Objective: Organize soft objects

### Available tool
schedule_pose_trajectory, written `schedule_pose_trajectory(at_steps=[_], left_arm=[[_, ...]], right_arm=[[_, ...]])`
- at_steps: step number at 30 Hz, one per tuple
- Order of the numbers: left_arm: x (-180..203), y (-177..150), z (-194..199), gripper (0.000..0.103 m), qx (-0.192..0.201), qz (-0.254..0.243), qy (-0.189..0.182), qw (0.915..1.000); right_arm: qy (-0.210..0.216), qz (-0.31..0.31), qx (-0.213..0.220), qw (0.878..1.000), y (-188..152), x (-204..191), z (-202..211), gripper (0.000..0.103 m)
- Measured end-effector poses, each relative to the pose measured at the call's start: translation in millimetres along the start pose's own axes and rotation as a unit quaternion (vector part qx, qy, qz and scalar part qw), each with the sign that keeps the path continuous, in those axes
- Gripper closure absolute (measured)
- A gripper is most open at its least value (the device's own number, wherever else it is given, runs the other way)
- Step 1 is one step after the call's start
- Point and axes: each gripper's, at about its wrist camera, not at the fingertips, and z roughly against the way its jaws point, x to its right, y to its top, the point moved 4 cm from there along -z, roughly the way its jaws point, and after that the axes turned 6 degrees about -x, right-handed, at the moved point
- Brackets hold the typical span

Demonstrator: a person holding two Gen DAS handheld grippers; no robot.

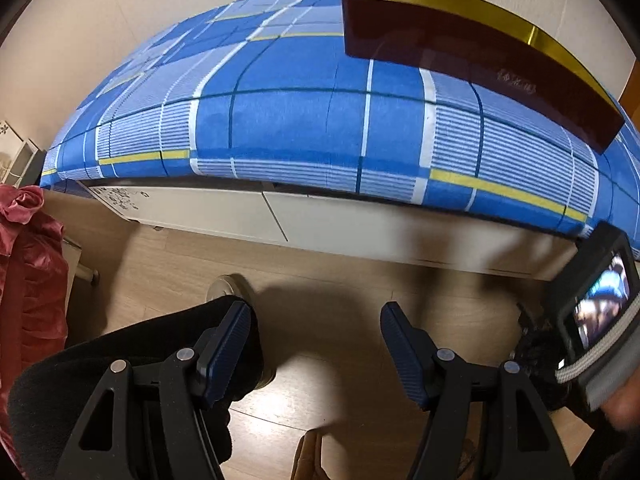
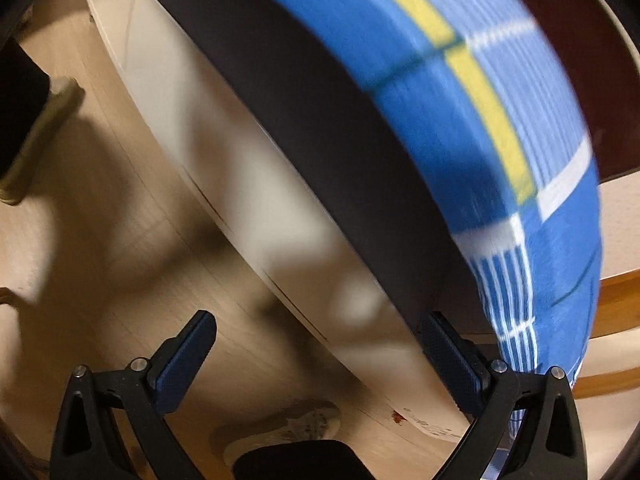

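Note:
A dark red box with a gold inside (image 1: 480, 56) stands on the bed's blue checked sheet (image 1: 300, 120) at the far right. A crumpled red cloth (image 1: 32, 264) hangs at the left edge of the left wrist view. My left gripper (image 1: 316, 344) is open and empty, low over the wooden floor in front of the bed. My right gripper (image 2: 320, 364) is open and empty, close to the bed's edge, where the blue sheet (image 2: 460, 128) fills the blurred upper right. The right gripper's camera body (image 1: 596, 312) shows at the right of the left wrist view.
The white bed base (image 1: 340, 224) runs across under the mattress. A person's black-clad leg and slipper (image 1: 224, 292) stand on the floor (image 1: 320, 280) by my left fingers. A white cabinet (image 1: 20, 152) stands at the far left. A wooden frame (image 2: 616, 300) is at the right.

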Motion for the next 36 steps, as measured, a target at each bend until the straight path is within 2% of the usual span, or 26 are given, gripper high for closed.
schedule_pose_trajectory(at_steps=[3, 7, 10, 14, 19, 22, 25, 29, 33, 36], left_arm=[[0, -2, -4, 0.034, -0.012, -0.003, -0.027, 0.9996], [0, -7, -10, 0.035, -0.023, 0.004, -0.101, 0.9946], [3, -12, -8, 0.035, -0.012, 0.003, -0.159, 0.9873], [13, -16, -8, 0.034, -0.015, -0.010, -0.189, 0.9818], [24, -18, -7, 0.035, -0.039, -0.013, -0.211, 0.9766], [25, -18, -5, 0.035, -0.022, -0.011, -0.206, 0.9782], [26, -18, 3, 0.035, -0.007, -0.016, -0.197, 0.9802], [23, -17, -2, 0.035, -0.016, -0.013, -0.197, 0.9802], [23, -13, -6, 0.035, -0.012, -0.023, -0.181, 0.9831], [25, -14, -4, 0.035, -0.005, -0.035, -0.173, 0.9844]], right_arm=[[-0.011, 0.013, -0.011, 1.000, 0, 3, -18, 0.000], [-0.033, 0.055, -0.016, 0.998, 5, -3, -42, 0.000], [-0.025, 0.070, -0.025, 0.997, 8, -2, -45, 0.000], [-0.019, 0.090, -0.031, 0.995, 13, -9, -57, 0.000], [-0.018, 0.101, -0.040, 0.994, 18, -13, -77, 0.000], [-0.028, 0.110, -0.045, 0.993, 20, -17, -85, 0.000], [-0.067, 0.148, -0.048, 0.986, 15, -26, -89, 0.000], [-0.109, 0.204, -0.055, 0.971, 6, -38, -89, 0.000], [-0.098, 0.194, -0.054, 0.974, 7, -40, -81, 0.000], [-0.100, 0.205, -0.054, 0.972, 1, -42, -73, 0.000]])
